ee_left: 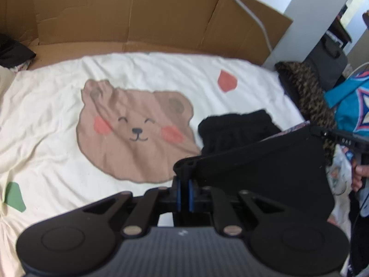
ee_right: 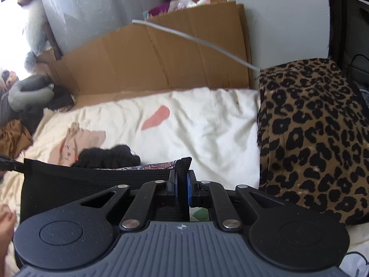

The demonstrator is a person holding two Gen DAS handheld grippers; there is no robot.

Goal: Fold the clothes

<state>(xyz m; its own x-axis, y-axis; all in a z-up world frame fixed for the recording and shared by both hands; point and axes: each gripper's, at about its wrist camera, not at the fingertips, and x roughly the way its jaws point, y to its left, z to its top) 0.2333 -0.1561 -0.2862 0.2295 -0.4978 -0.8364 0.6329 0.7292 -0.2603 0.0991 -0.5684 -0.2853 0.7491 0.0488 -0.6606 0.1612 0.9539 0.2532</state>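
Note:
A black garment (ee_left: 265,170) with a ribbed band hangs stretched between both grippers above the bed. My left gripper (ee_left: 184,184) is shut on its left corner. My right gripper (ee_right: 182,180) is shut on its other corner; the band (ee_right: 96,180) runs off to the left in the right wrist view. A patterned lining shows along the top edge (ee_right: 156,166). In the left wrist view the right gripper (ee_left: 346,139) appears at the garment's far end, held by a hand (ee_left: 358,175). A second black garment (ee_left: 237,131) lies crumpled on the bed behind.
The bed has a cream cover (ee_left: 57,124) with a bear face print (ee_left: 136,133). Cardboard sheets (ee_left: 129,16) stand along the far side. A leopard-print fabric pile (ee_right: 316,136) sits at the right edge. A grey cable (ee_right: 196,43) runs across the cardboard. Dark clothes (ee_right: 25,97) lie at far left.

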